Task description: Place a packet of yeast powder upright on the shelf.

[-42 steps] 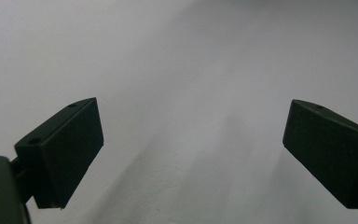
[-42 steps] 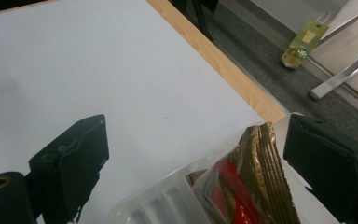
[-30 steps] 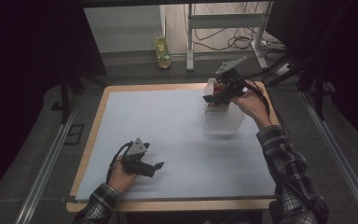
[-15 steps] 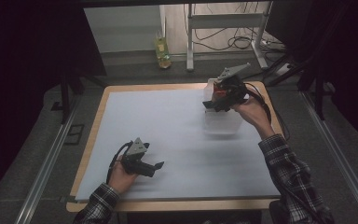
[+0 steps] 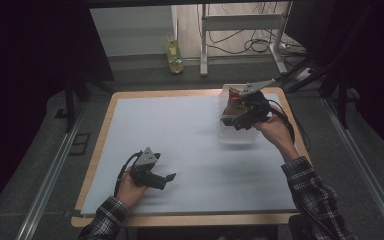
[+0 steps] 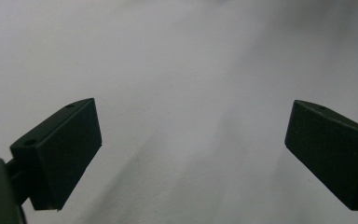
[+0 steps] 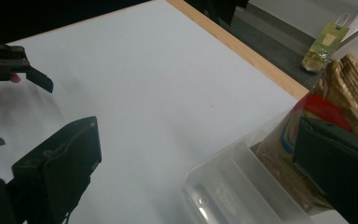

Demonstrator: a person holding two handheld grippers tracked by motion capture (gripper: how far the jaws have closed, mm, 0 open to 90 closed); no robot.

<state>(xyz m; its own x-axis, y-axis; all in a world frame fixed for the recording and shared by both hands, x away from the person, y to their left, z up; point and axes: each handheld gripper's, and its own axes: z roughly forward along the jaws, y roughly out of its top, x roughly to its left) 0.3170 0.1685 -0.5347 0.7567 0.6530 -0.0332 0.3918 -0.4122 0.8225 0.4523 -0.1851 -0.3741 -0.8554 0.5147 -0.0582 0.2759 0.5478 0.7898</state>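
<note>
A clear plastic bin (image 5: 237, 135) sits at the far right of the white-covered table (image 5: 180, 150). A brown and red snack packet (image 5: 230, 102) stands upright in it. My right gripper (image 5: 232, 119) hovers just over the bin, open. In the right gripper view the packet (image 7: 326, 107) lies against the right jaw, the other jaw is far from it, and the bin (image 7: 233, 186) is below. My left gripper (image 5: 167, 177) rests low near the front left of the table, open. In the left gripper view its jaws (image 6: 191, 126) are wide apart over bare white sheet.
A small green and yellow bag (image 5: 175, 57) stands on the floor beyond the table's far edge. A metal stand's legs and cables lie behind it. The left gripper (image 7: 28, 74) appears far off in the right gripper view.
My right hand and gripper have shifted a little toward the person, staying over the bin. The left gripper has not moved.
</note>
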